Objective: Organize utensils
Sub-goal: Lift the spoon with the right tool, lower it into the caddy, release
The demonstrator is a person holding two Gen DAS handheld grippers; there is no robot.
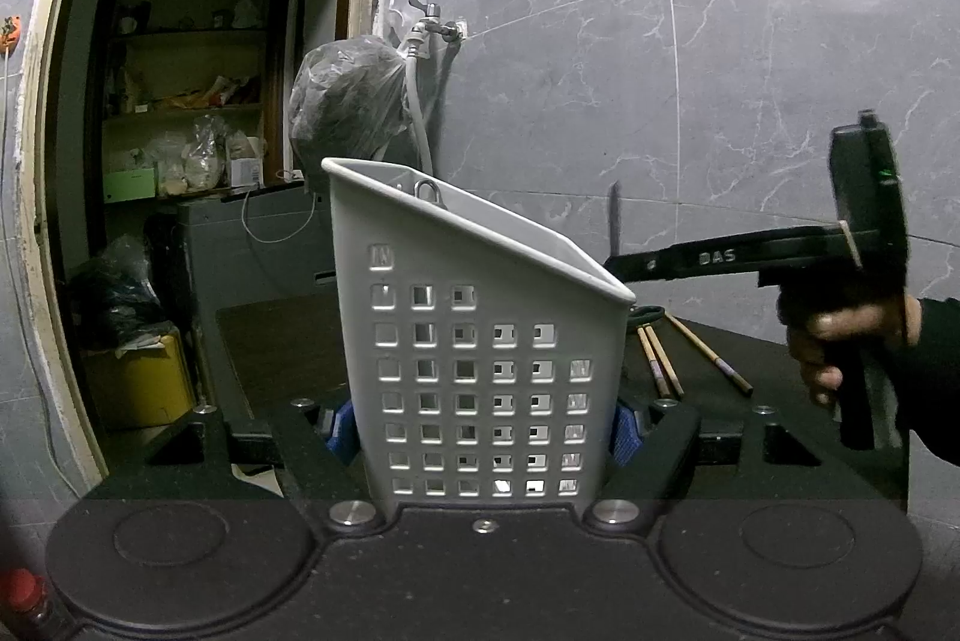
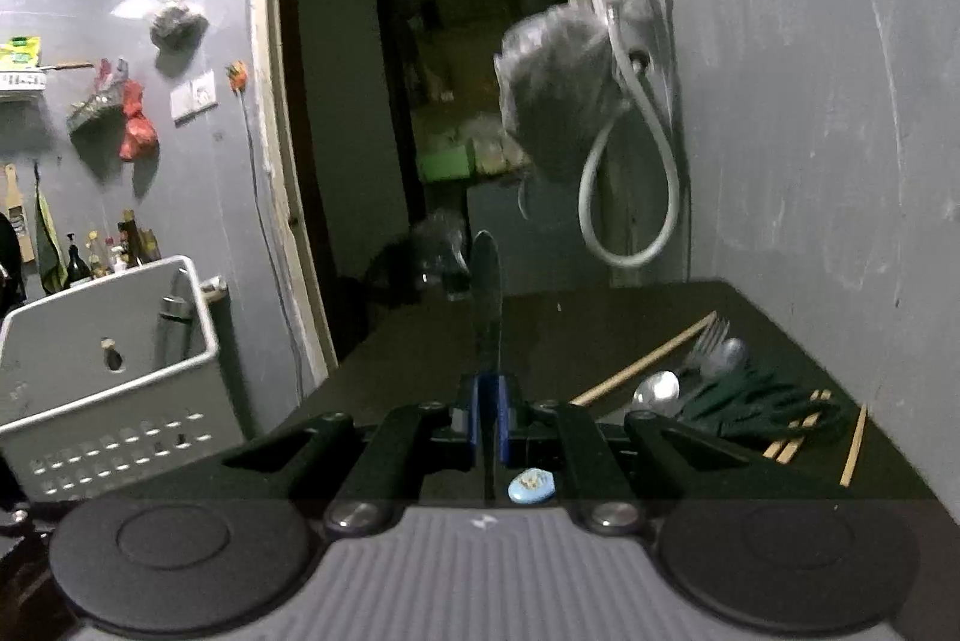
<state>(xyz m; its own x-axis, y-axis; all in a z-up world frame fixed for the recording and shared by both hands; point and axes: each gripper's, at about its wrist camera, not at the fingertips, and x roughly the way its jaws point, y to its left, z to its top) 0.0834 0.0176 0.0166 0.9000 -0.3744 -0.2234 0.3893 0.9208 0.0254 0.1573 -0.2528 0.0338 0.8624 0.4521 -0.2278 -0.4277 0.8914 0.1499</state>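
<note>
- Left wrist view has the left gripper (image 1: 483,428) clamped on the white caddy (image 1: 480,341), blue pads (image 1: 624,434) pressed against both of its side walls down low. It's a perforated plastic one with a slanted top rim, standing upright.
- Can't really see inside it from that side. From the right wrist view the caddy (image 2: 114,371) sits far left and you look into the open top: a grey handle (image 2: 171,323) leans in the back corner, plus a hanging hole in the back wall. That's all I can make out in there.
- Right gripper (image 2: 487,419) has its jaws together on a dark knife (image 2: 486,299), blade sticking up and forward, edge-on. In the left wrist view the right gripper (image 1: 618,269) reaches in just right of the caddy rim, with a hand (image 1: 840,341) in a dark sleeve on the grip.
- Everything else is still on the black table (image 2: 570,335), right of the caddy: a fork (image 2: 708,338), two spoons (image 2: 657,392), dark green scissors (image 2: 762,401) and loose chopsticks (image 2: 645,362), piled near the tiled wall.
- Room to move: the middle of the table between caddy and pile is bare. Tiled wall (image 1: 720,71) runs along the table's far and right edges, and a tap with a hose (image 1: 420,89) and a bagged bundle (image 1: 345,101) hangs behind the caddy. Doorway beyond.
- Writing: "DAS" on the right gripper's finger, as seen in the left wrist view. Nothing else readable.
</note>
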